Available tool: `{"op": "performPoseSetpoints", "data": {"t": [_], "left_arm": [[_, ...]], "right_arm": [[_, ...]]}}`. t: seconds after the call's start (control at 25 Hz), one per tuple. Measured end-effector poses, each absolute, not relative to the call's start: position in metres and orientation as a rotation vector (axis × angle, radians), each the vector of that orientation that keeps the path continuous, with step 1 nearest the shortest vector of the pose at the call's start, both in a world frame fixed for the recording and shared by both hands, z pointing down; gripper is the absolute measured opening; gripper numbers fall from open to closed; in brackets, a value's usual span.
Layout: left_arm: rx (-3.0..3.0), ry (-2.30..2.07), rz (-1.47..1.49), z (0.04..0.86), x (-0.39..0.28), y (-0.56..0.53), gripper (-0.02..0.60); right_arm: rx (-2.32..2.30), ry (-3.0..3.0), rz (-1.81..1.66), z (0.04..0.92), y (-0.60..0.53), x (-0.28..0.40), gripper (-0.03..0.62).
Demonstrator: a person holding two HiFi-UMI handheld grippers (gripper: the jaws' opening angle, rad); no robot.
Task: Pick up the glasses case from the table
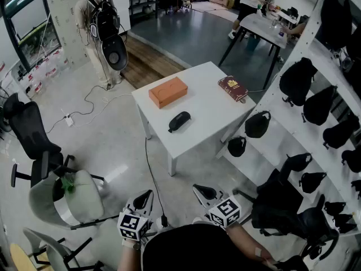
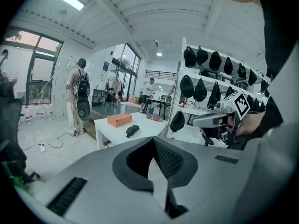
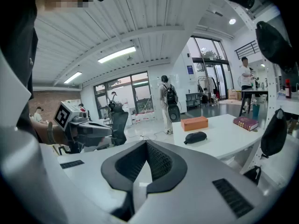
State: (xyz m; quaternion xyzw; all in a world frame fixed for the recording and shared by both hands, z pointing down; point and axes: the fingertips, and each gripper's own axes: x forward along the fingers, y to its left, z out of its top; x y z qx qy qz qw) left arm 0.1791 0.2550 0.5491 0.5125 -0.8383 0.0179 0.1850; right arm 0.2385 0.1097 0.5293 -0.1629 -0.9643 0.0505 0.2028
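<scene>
Black on white: shows the glasses case [image 1: 179, 121] lying flat near the middle of the table [image 1: 208, 117], between an orange box [image 1: 168, 91] behind it and the table's near edge, with a dark red book [image 1: 233, 88] towards the right corner. Shows the left gripper [image 1: 143, 197] and right gripper [image 1: 203, 192] low in the head view, side by side, well apart from the table. Shows both pairs of jaws pressed together, nothing between them.
</scene>
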Motion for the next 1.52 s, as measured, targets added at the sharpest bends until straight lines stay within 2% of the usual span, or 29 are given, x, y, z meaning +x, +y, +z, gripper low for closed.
{"op": "performPoseSetpoints", "data": {"t": [0.6,0.96,1.44,1.52], "left_arm": [[1.454,-2.357,0.044,0.565,0.138,0.343,0.018],[1.451,-2.329,0.022,0.584,0.112,0.335,0.018],[1.434,-2.367,0.104,0.574,-0.016,0.258,0.021],[1.429,-2.387,0.125,0.567,-0.041,0.241,0.045]], "right_arm": [[-0.455,-2.659,0.135,0.542,0.201,0.192,0.028],[-0.425,-2.621,0.156,0.563,0.192,0.162,0.028],[-0.470,-2.613,0.202,0.569,0.114,0.034,0.028],[-0.473,-2.613,0.206,0.566,0.098,0.013,0.028]]}}
